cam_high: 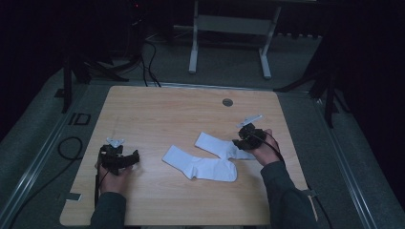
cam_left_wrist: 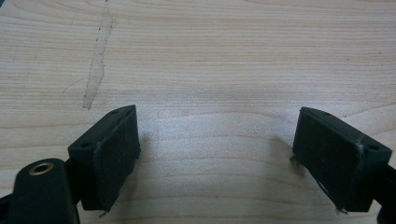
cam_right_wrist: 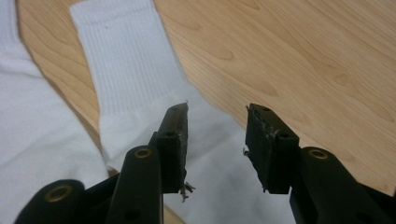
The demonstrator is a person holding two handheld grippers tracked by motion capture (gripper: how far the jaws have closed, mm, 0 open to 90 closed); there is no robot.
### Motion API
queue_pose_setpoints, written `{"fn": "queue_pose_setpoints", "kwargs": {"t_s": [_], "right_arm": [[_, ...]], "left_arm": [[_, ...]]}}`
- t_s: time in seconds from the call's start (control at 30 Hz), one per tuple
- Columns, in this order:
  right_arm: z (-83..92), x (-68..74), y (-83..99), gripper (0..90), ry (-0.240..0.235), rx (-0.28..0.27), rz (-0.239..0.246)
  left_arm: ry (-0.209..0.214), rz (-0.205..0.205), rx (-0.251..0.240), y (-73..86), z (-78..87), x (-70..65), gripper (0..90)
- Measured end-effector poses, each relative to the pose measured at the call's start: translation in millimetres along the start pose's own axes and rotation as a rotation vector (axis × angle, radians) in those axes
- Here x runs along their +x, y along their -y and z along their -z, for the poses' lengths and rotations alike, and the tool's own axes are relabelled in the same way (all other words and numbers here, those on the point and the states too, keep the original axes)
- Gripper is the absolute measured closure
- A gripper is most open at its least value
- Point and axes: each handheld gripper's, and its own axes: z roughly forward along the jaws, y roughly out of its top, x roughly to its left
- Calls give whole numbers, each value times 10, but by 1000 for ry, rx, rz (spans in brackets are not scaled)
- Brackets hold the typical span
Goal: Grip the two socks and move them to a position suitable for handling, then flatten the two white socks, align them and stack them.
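Two white socks lie mid-table, overlapping: the near sock (cam_high: 203, 166) flat with its toe toward the right, the far sock (cam_high: 220, 146) angled beneath or against it (which is on top, cannot tell). Right gripper (cam_high: 246, 136) sits at the far sock's foot end, jaws partly open with white fabric under and between them, not pinched. Judged step: lining up a grasp; next move calls for lowering and closing. Left gripper (cam_high: 119, 160) rests wide open on bare table (cam_high: 157, 109), well apart.
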Motion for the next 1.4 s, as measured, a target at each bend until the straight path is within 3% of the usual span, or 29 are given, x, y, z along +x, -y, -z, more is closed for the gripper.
{"fn": "queue_pose_setpoints", "kwargs": {"t_s": [0.3, 0.87, 1.4], "right_arm": [[-117, 133, -138, 580, -34, 7, 75], [-319, 262, -233, 583, -87, 23, 122], [-557, 442, -421, 577, -145, 59, 199]], "left_arm": [[0, 0, 0, 0, 0, 0, 147], [0, 0, 0, 0, 0, 0, 148], [0, 0, 0, 0, 0, 0, 148]]}}
